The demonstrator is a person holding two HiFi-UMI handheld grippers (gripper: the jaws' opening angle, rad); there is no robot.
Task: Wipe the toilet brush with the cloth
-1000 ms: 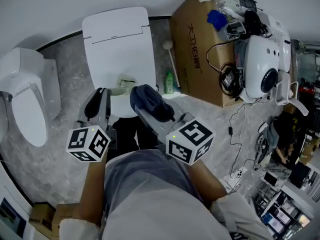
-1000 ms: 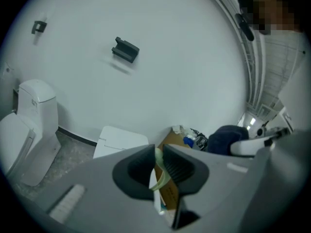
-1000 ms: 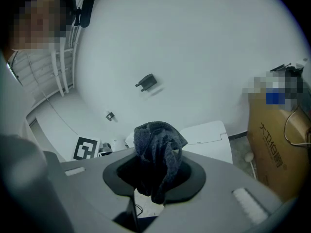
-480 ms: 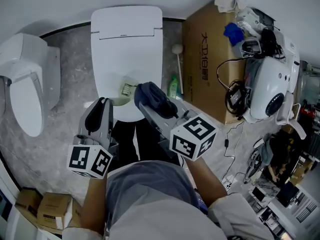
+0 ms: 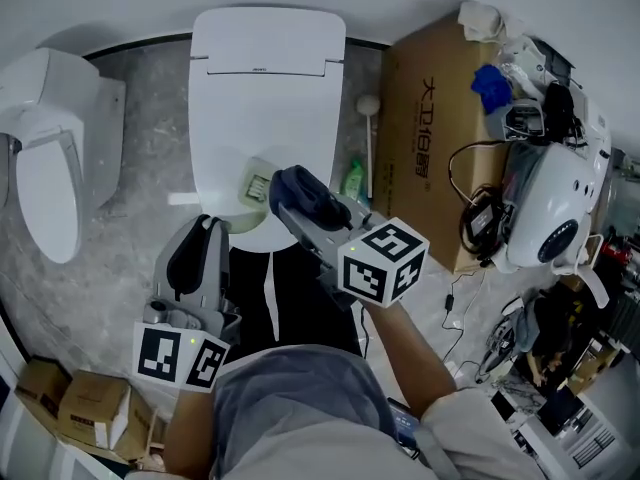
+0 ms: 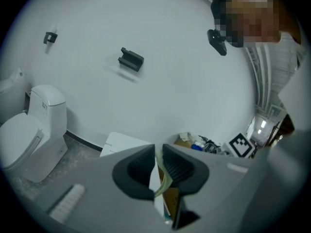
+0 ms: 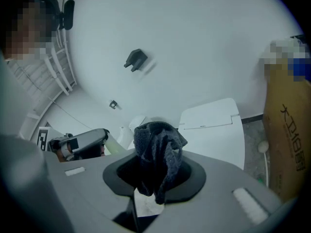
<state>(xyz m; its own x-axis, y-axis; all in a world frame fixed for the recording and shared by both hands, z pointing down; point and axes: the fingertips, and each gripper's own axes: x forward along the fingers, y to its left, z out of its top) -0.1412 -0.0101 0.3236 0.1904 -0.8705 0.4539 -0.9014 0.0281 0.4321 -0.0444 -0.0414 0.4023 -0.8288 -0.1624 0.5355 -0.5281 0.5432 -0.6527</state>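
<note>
Both grippers are closed on something: the left gripper (image 5: pixel 205 226) clamps the pale-green toilet brush (image 5: pixel 256 180), whose head lies at the toilet lid's (image 5: pixel 265 88) front edge, while the right gripper (image 5: pixel 292 206) pinches the dark cloth (image 5: pixel 308 192) just beside it.

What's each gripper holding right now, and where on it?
Right gripper clamps the cloth by a bunched fold. Left gripper is shut on the brush, apparently on its handle just behind the pale green head.

You're looking at a dark navy fuzzy cloth (image 5: pixel 305 196), pale green plastic toilet brush (image 5: pixel 256 181), glossy white toilet lid (image 5: pixel 265 98), brown cardboard box (image 5: pixel 430 118).
</note>
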